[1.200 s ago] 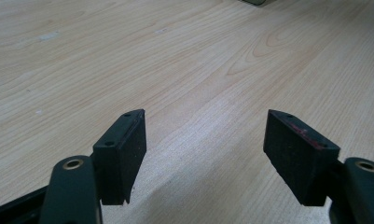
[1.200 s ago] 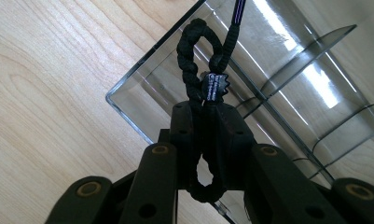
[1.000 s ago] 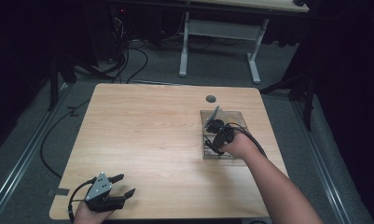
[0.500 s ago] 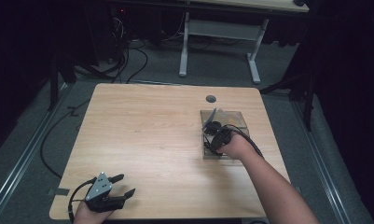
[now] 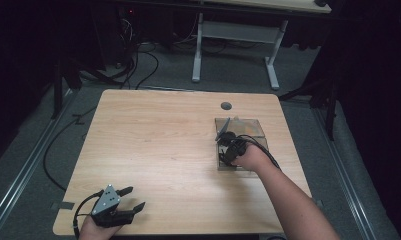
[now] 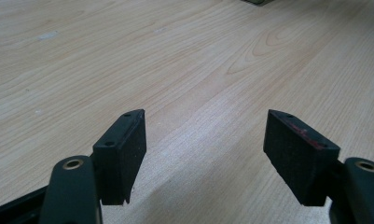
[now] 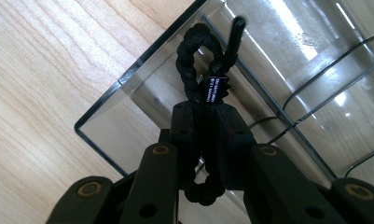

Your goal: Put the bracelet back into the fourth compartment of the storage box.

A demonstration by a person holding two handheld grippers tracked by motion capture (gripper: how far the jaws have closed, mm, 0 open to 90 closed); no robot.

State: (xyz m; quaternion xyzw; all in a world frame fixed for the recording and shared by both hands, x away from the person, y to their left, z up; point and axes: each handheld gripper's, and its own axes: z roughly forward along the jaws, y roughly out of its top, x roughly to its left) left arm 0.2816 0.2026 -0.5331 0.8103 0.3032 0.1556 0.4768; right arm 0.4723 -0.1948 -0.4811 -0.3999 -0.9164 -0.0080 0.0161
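A black braided cord loop [image 7: 192,56] with a small white-lettered tag is pinched between the jaws of my right gripper [image 7: 205,116], which is shut on it. The loop hangs over the corner of a clear plastic box [image 7: 111,113] that holds thin black wires. From the high view, my right gripper [image 5: 231,150] is over that clear box [image 5: 250,128] on the right half of the table. At the table's near left corner my left gripper [image 5: 130,198] rests low. In its own view my left gripper [image 6: 205,149] is open over bare wood, with nothing between the pads.
The wooden table [image 5: 158,145] has a round grey cable hole [image 5: 226,105] near its far edge. A second table's white legs [image 5: 197,50] stand behind, with cables on the grey floor [image 5: 138,70] at the far left.
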